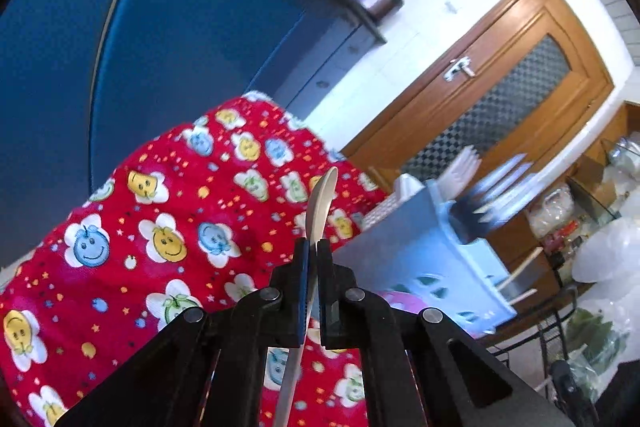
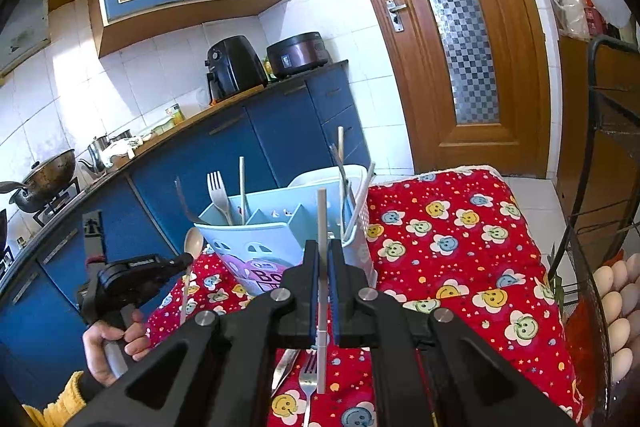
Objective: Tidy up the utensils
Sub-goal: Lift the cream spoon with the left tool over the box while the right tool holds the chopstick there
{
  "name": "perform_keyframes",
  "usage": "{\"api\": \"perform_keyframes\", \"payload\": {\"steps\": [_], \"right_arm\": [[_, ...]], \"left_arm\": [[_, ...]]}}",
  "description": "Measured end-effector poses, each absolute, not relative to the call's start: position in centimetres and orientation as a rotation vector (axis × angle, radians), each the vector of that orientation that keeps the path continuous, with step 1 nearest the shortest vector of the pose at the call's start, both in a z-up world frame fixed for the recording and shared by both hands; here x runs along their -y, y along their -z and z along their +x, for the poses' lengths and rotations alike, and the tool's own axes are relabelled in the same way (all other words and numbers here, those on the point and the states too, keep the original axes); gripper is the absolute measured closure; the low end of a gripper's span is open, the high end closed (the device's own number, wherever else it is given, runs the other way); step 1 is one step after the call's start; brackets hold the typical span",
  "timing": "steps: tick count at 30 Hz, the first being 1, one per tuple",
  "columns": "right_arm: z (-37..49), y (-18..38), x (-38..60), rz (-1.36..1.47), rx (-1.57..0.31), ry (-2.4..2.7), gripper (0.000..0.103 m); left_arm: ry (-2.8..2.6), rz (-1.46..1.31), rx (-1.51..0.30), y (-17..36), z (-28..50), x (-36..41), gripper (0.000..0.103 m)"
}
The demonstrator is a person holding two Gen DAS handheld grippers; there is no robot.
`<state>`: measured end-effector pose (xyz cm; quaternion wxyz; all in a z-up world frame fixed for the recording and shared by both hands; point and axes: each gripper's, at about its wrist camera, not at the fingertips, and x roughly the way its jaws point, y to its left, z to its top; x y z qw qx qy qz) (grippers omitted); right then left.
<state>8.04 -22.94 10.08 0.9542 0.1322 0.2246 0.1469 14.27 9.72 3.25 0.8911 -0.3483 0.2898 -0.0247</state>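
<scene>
The surface [image 2: 460,267] was covered by a red cloth with smiling flower faces, in a kitchen with blue cabinets [image 2: 276,131] and a wooden door [image 2: 460,27]. One pale blue plastic utensil caddy [image 2: 256,243] stood on it. The left tool [image 1: 313,247] was clamped on one pale spoon [image 1: 322,195], lifted above the cloth. The right tool [image 2: 323,247] was closed on one thin white stick [image 2: 321,267]. One metal fork [image 2: 307,379] and one knife [image 2: 286,367] lay beneath it.
</scene>
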Motion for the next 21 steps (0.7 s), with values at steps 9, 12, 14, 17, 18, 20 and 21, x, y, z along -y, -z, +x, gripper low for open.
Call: {"api": "perform_keyframes", "payload": {"steps": [9,12,14,17,18,20,21], "right_arm": [[8.1,-11.1,22.6,0.260,-0.437,-0.296,0.097],[8.2,-11.5,22.7,0.256,-0.432,-0.296,0.097],[8.4,-11.8,22.6,0.252,-0.429,-0.298,0.097],[8.7,-12.1,22.6,0.244,-0.426,-0.300,0.097],[8.9,-12.3,22.5,0.242,-0.425,-0.301,0.097],[9.2,-12.6,22.5,0.242,-0.424,-0.303,0.097],[9.4,-12.7,22.5,0.242,-0.422,-0.304,0.097]], "left_arm": [[0.131,-0.673,-0.450,-8.7,11.6,-8.2,0.099],[0.158,-0.656,-0.400,-10.4,11.0,-7.6,0.100],[0.178,-0.641,-0.365,-11.5,10.6,-7.0,0.100],[0.205,-0.612,-0.311,-13.0,10.4,-6.0,0.100],[0.212,-0.602,-0.299,-13.4,10.4,-5.7,0.100],[0.231,-0.581,-0.276,-14.4,10.8,-4.9,0.100],[0.239,-0.574,-0.266,-14.7,11.1,-4.5,0.100]]}}
